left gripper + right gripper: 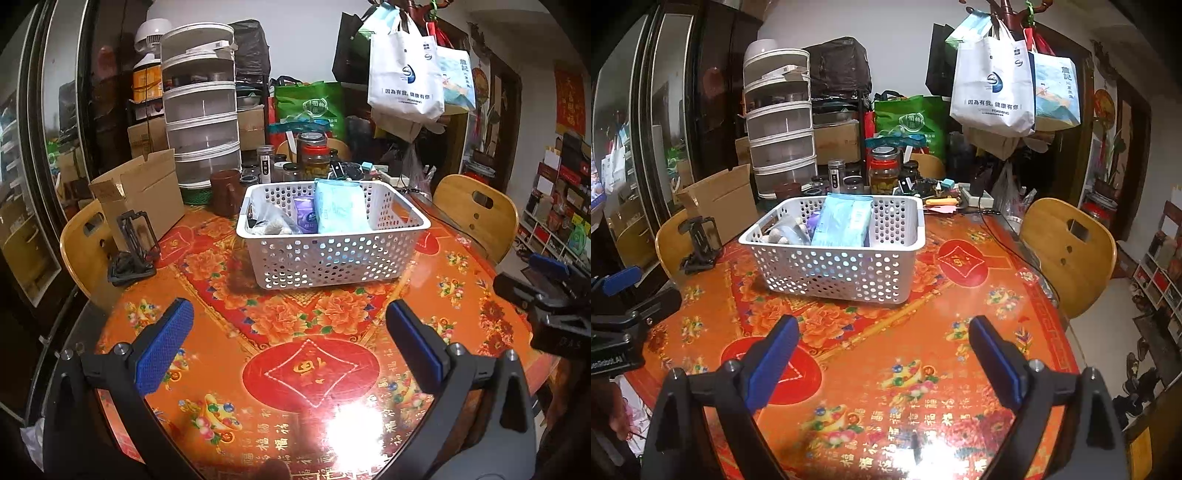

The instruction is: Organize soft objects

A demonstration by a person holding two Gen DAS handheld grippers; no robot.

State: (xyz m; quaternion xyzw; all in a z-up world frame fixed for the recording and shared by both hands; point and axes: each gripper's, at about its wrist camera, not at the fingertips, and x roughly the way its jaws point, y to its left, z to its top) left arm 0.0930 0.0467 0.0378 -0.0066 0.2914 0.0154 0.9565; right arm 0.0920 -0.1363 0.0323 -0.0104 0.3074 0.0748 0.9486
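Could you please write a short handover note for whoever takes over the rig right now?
Left tool: open, empty, over the table.
Right tool: open, empty, also over the table.
White basket: on the table ahead, holding a light blue pack, a purple pack and a clear bag.
Done: these soft items are in the basket.
Left: no loose soft items visible on the near table; check before stopping.

In the white basket (332, 254) we see only the top of the purple pack (306, 218), and the grey items under clear plastic (271, 225) at its left end stay unidentifiable. At the right edge of the left wrist view, the right gripper (554, 295) is cut off. Glare (351, 428) whitens the lower tabletop (258, 332).
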